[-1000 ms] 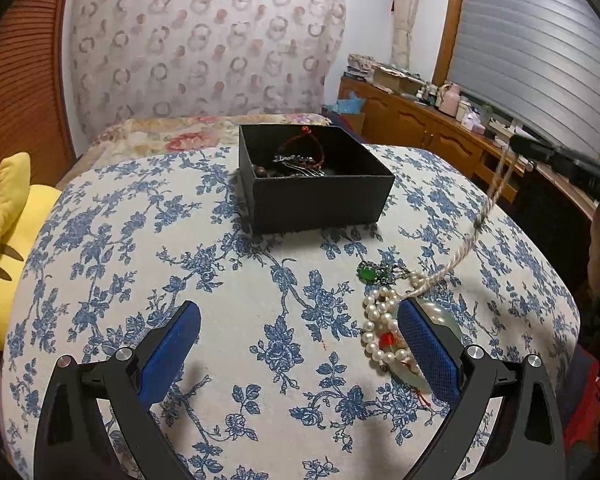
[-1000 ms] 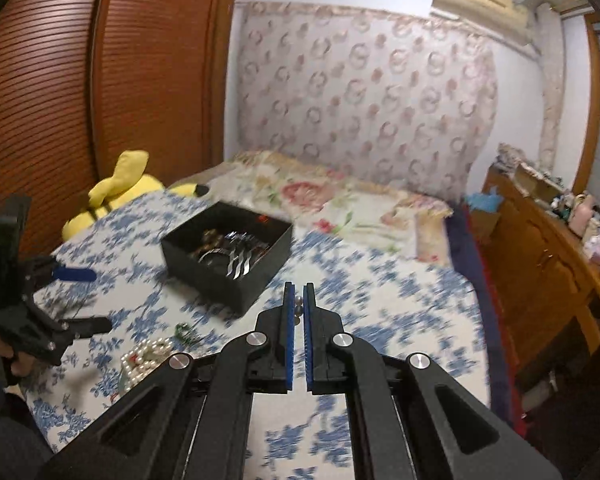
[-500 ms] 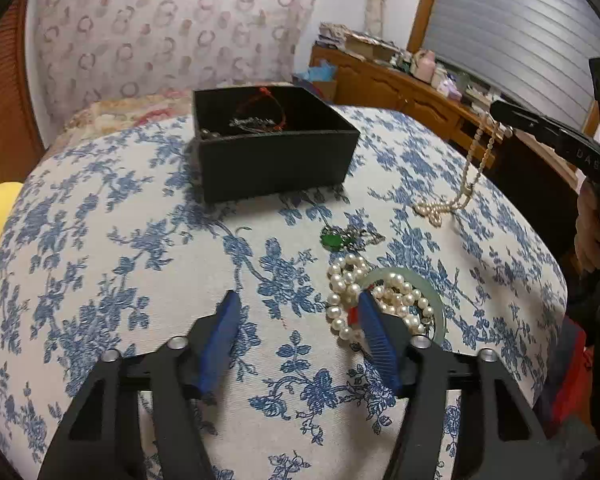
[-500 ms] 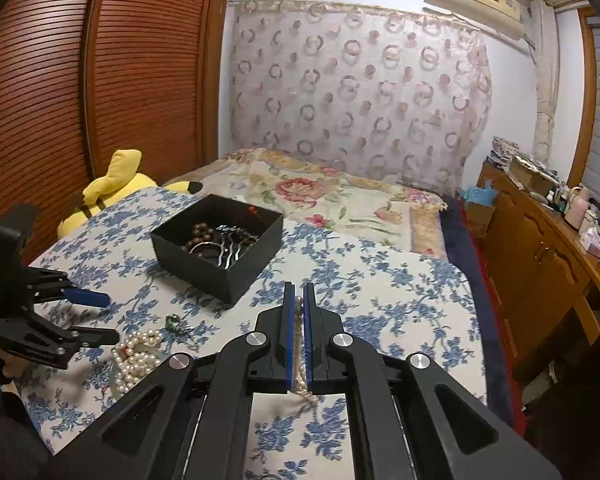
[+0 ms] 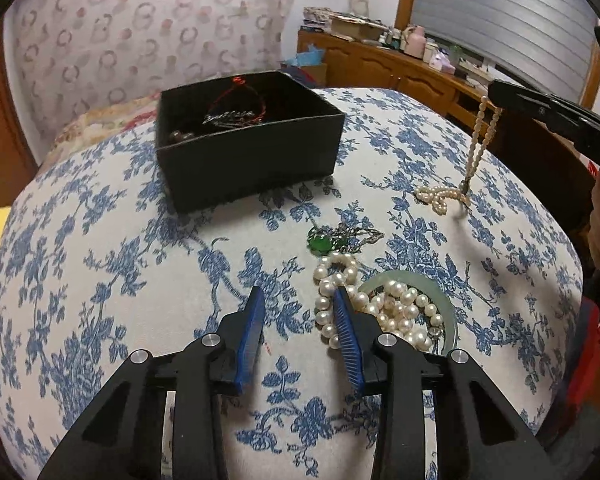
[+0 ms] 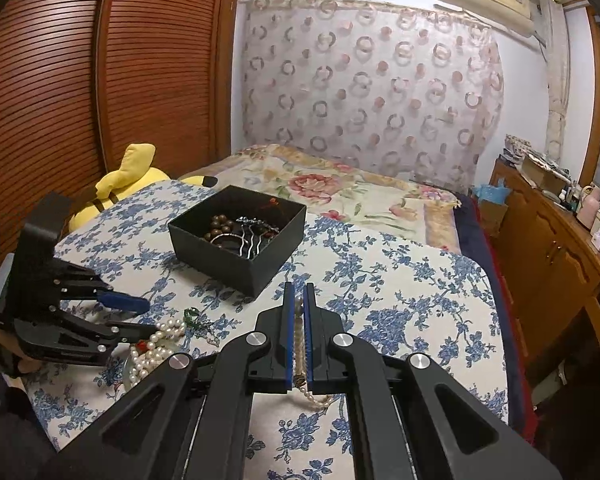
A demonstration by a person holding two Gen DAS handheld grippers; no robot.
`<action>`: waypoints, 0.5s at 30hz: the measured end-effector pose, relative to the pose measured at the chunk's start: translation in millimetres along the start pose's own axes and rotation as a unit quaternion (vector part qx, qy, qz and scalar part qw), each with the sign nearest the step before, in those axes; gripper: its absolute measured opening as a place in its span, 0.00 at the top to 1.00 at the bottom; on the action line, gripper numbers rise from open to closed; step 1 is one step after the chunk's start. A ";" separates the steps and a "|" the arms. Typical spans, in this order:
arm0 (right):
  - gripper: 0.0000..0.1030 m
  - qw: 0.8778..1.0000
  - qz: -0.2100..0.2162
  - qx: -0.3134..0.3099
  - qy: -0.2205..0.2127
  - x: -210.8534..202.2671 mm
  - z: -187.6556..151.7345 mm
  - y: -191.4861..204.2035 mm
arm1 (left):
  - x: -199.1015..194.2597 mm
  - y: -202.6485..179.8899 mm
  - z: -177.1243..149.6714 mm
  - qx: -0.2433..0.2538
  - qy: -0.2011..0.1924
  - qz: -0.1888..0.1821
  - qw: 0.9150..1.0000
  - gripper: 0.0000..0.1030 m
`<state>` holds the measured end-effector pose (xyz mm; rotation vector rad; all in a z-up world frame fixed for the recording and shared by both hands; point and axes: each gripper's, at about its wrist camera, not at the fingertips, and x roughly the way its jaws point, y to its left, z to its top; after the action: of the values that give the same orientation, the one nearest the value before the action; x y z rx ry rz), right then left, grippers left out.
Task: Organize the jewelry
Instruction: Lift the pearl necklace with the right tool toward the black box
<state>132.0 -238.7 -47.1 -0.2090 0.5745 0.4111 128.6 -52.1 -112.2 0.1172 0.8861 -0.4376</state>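
Observation:
A black open box [image 5: 244, 140] [image 6: 240, 236] holding beads and hairpins sits on the blue-flowered cloth. My right gripper [image 6: 299, 292] [image 5: 496, 94] is shut on a thin pearl necklace [image 5: 476, 152] [image 6: 299, 332], whose lower end lies coiled on the cloth. My left gripper [image 5: 298, 298] [image 6: 140, 314] is open, low over the cloth, its right finger beside a heap of large pearls [image 5: 380, 308] [image 6: 156, 344] lying over a pale jade bangle [image 5: 446, 304]. A green-stone pendant [image 5: 322, 242] [image 6: 192, 316] lies between the heap and the box.
A yellow plush toy [image 6: 132, 176] lies at the left edge by the wooden wardrobe [image 6: 80, 80]. A floral quilt [image 6: 340, 188] lies behind the box. A wooden dresser [image 6: 560, 248] with small items stands along the right.
My right gripper has pulled the thin pearl necklace away from the heap and to the right. My left gripper has narrowed and moved closer to the large pearls.

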 end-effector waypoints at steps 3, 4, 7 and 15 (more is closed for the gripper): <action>0.95 1.000 0.005 0.000 0.004 3.3 -2.6 2.2 | 3.0 0.8 3.3 0.005 0.003 -0.008 1.000 0.93; 0.95 1.000 0.006 -0.001 0.005 4.0 -3.5 2.9 | 3.1 1.2 4.0 0.005 0.003 -0.010 1.000 0.93; 0.95 1.000 0.010 -0.002 0.008 4.4 -4.7 5.2 | -0.1 1.7 5.8 0.008 -0.003 -0.010 1.000 0.93; 0.95 1.000 0.016 -0.008 -0.010 -8.7 8.1 11.3 | -42.7 4.2 27.8 -0.005 -0.068 -0.019 0.998 0.94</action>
<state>124.4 -228.9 -36.3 -0.2113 0.5547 0.4495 127.0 -42.3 -62.0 0.0601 0.7586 -0.4716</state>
